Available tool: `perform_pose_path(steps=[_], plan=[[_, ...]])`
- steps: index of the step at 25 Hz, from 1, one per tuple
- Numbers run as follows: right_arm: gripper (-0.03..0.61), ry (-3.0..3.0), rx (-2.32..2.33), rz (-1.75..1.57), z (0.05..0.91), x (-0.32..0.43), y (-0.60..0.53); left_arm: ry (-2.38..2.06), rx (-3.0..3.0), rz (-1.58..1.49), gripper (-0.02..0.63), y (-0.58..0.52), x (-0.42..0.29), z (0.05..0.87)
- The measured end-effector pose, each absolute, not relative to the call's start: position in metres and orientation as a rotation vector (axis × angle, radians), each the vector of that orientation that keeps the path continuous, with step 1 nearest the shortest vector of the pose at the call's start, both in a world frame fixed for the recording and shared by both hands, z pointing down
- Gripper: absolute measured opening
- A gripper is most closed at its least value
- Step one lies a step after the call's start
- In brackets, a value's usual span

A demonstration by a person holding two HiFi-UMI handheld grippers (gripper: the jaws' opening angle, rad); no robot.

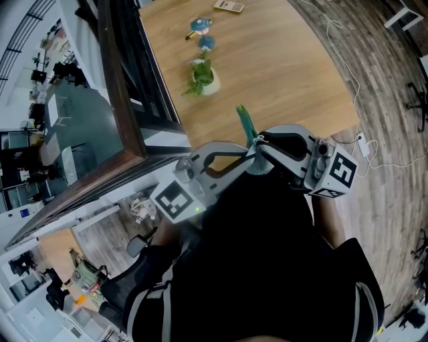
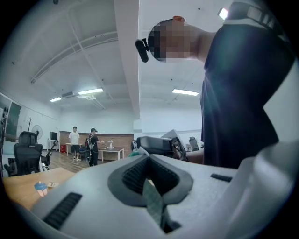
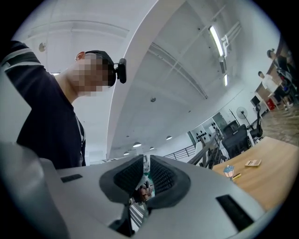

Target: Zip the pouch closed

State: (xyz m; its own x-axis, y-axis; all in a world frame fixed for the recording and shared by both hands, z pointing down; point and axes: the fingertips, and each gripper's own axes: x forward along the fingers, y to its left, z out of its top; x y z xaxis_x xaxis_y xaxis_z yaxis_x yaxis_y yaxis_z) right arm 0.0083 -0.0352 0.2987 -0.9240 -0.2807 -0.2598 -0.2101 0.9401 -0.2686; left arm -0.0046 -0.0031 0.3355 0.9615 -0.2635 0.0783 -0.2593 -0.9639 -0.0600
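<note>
In the head view a green pouch (image 1: 245, 123) stands up in the air between my two grippers, which face each other close to my chest. My left gripper (image 1: 249, 159) comes in from the lower left and is shut on the pouch's lower edge. In the left gripper view a thin strip of the green fabric (image 2: 153, 201) is pinched in the seam of its jaws (image 2: 148, 163). My right gripper (image 1: 259, 148) comes in from the right. Its jaws (image 3: 145, 170) stand almost together on a small piece, the zipper pull (image 3: 142, 191), at the pouch's edge.
A wooden table (image 1: 287, 73) lies beyond the grippers, with a small potted plant (image 1: 202, 77), two little blue figures (image 1: 206, 43) and a flat device (image 1: 229, 6). A white cable (image 1: 348, 77) runs along the floor at right. A dark window frame (image 1: 124, 100) borders the left.
</note>
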Motion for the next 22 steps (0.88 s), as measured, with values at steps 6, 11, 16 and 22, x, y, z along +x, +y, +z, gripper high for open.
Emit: perform_pose_path(steps=[6, 11, 16, 22], plan=[[0.017, 2.806, -0.369, -0.330, 0.296, 0.007, -0.037, 0.404, -3.053, -0.134, 0.003, -0.005, -0.006, 0.333], [0.015, 2.809, -0.406, -0.312, 0.294, 0.009, -0.038, 0.426, -3.052, -0.135, 0.003, -0.006, -0.006, 0.331], [0.014, 2.796, -0.401, -0.356, 0.301, 0.008, -0.043, 0.425, -3.018, -0.153, 0.002, -0.008, -0.006, 0.332], [0.014, 2.761, -0.536, -0.461, 0.314, 0.011, -0.063, 0.439, -2.919, -0.232, 0.002, -0.010, -0.003, 0.332]])
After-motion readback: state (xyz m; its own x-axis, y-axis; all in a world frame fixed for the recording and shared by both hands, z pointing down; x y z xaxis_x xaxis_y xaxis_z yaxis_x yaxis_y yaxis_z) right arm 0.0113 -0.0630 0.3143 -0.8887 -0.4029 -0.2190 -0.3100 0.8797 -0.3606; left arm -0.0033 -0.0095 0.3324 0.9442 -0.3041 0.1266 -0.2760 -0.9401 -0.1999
